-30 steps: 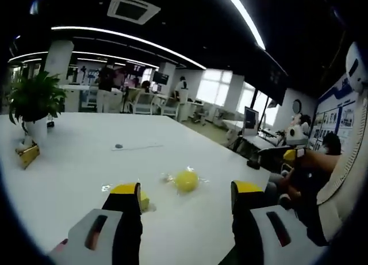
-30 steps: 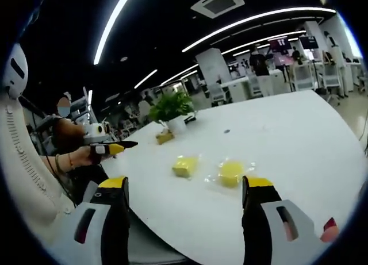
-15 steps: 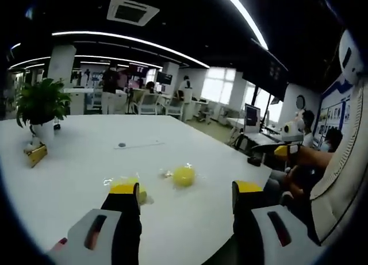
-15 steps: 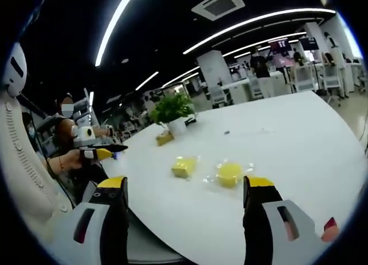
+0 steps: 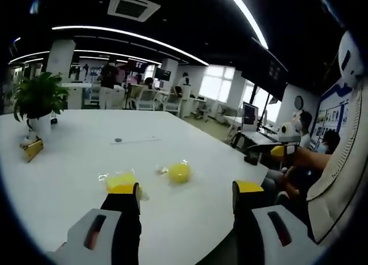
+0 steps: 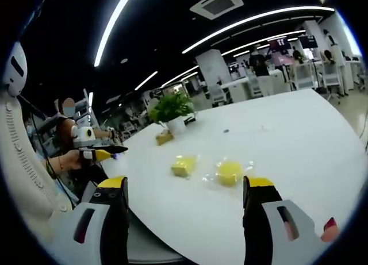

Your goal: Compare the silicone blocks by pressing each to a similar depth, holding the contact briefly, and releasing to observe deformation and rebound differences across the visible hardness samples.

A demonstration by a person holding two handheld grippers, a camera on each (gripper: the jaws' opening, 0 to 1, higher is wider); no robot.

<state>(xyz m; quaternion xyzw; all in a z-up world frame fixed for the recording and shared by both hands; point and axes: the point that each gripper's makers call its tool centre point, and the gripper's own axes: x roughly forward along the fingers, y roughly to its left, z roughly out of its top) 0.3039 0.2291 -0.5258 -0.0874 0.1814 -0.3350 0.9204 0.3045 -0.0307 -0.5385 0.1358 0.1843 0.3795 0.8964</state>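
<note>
Two yellow silicone blocks in clear wrap lie on the white table (image 5: pixel 69 179). In the left gripper view the square block (image 5: pixel 119 180) sits just past my left jaw tip, with the round block (image 5: pixel 179 172) further right. My left gripper (image 5: pixel 185 190) is open and holds nothing. In the right gripper view the square block (image 6: pixel 184 165) and the round block (image 6: pixel 229 172) lie side by side ahead of my right gripper (image 6: pixel 186 184), which is open and clear of them. The left gripper (image 6: pixel 100 154) also shows there, in a hand off the table's left edge.
A potted plant (image 5: pixel 37 98) and a small gold object (image 5: pixel 29 149) stand at the table's far side; the plant (image 6: pixel 171 108) also appears beyond the blocks. A small dark dot (image 5: pixel 118 140) lies mid-table. The right gripper (image 5: pixel 279 152) hovers off the table's edge. People and desks fill the background.
The left gripper has drifted slightly away from the table's edge in the right gripper view. Both views have shifted a little. The blocks lie where they were.
</note>
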